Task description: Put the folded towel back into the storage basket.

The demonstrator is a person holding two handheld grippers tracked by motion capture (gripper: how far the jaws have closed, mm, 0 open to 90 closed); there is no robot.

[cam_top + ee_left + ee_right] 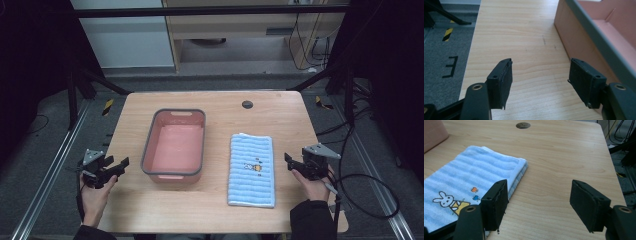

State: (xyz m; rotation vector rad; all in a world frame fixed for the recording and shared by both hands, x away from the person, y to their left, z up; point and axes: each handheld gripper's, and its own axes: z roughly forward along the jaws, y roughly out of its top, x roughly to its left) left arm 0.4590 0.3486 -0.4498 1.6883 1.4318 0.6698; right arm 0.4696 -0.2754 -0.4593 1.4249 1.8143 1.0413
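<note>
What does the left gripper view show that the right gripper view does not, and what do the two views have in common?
The left gripper view alone shows the grey rim of the pink tub and the grey floor with a black letter marking. The right gripper view alone shows the folded blue striped towel, its rabbit picture, and the round hole in the table. Both show the wooden table and an open, empty gripper: left gripper, right gripper.

A lab recording station, not a home

We see a small wooden table (210, 200) with a cable hole (247, 104) set on grey carpet (40, 150) between metal floor rails (47, 175), fenced by black frame struts (102, 82) with hazard tape (108, 106). Loose cables (370, 182) trail on the floor, and dark curtains (30, 50) hang at both sides.
</note>
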